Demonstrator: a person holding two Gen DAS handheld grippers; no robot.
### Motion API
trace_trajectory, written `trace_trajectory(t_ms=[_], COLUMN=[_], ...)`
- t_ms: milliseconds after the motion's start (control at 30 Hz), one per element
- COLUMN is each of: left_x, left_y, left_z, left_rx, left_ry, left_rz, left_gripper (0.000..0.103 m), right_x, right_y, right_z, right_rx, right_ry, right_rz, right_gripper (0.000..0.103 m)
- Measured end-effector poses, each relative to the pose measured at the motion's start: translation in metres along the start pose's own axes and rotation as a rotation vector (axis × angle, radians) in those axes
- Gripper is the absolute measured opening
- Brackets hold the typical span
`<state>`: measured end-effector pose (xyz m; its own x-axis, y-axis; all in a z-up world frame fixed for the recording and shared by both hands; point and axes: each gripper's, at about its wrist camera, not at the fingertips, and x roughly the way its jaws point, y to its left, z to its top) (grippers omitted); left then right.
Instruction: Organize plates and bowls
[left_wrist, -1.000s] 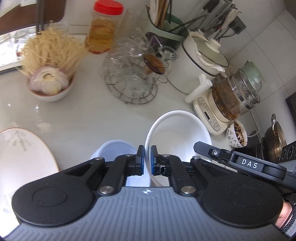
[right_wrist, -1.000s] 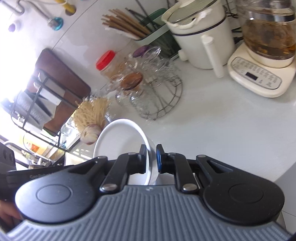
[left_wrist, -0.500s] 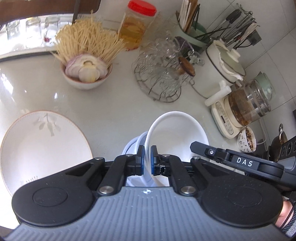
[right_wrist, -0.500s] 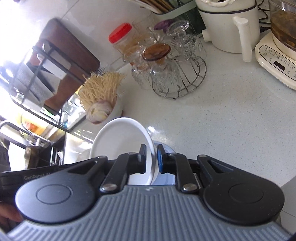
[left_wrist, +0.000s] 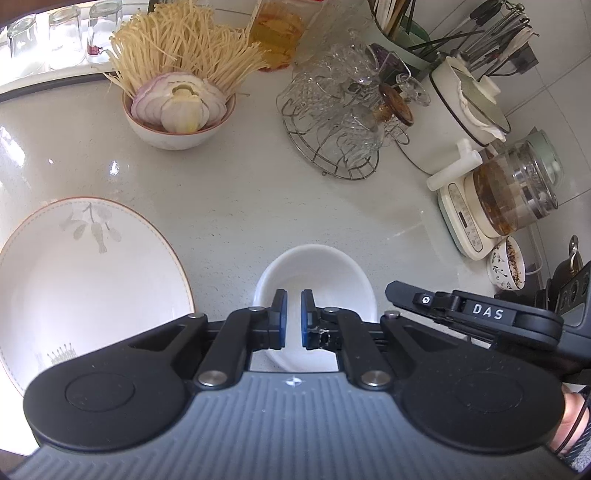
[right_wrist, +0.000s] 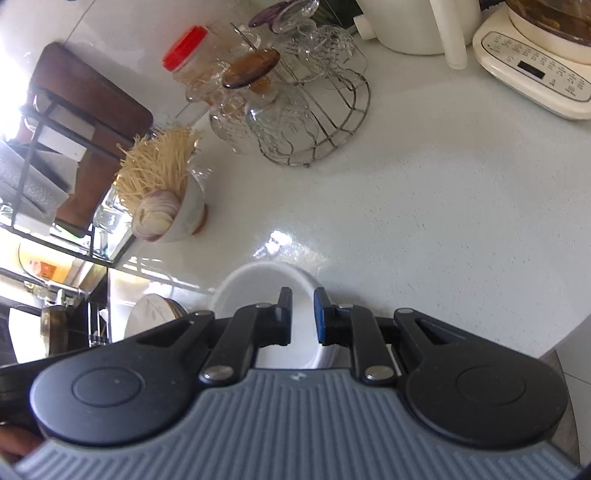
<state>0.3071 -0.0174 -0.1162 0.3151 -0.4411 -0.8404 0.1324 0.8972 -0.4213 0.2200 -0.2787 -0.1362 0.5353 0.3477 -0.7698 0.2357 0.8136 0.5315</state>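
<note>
A white bowl (left_wrist: 317, 273) sits flat on the white counter just ahead of both grippers; it also shows in the right wrist view (right_wrist: 258, 284). My left gripper (left_wrist: 291, 302) hangs over the bowl's near side with a narrow gap between its pads, holding nothing. My right gripper (right_wrist: 302, 301) is over the bowl's right rim, its fingers a little apart and off the rim. A large white plate (left_wrist: 85, 280) with a leaf print lies to the left of the bowl.
A bowl of onion and enoki mushrooms (left_wrist: 177, 110) stands at the back left. A wire rack of glass cups (left_wrist: 340, 122), a white pot (left_wrist: 458, 110), a glass kettle (left_wrist: 509, 195) and a small patterned cup (left_wrist: 508, 264) line the right.
Both grippers were shut on the tilted white bowl. It now sits flat on the counter, over where a second bowl showed, and both grippers have let go and opened slightly.
</note>
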Motion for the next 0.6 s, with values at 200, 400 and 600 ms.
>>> trace_trajectory(t_ms=[200,400,600], left_x=[0.011,0.022,0.036], left_y=[0.005,0.010,0.009], left_z=[0.002,-0.001,-0.009], left_rx=[-0.022,-0.050,-0.072], left_ry=[0.020,0.035,0.057], left_rz=[0.006,0.039,0.061], left_gripper=[0.009,0.036,0.037], right_x=[0.008,0.020,0.035], right_y=[-0.005,-0.010,-0.014], right_z=[0.007,0.009,0.006], right_rx=[0.024,0.034,0.028], right_ry=[0.013,0.058,0.124], right_rz=[0.001,0.003,0.000], right_gripper=[0.043,0.046,0.046])
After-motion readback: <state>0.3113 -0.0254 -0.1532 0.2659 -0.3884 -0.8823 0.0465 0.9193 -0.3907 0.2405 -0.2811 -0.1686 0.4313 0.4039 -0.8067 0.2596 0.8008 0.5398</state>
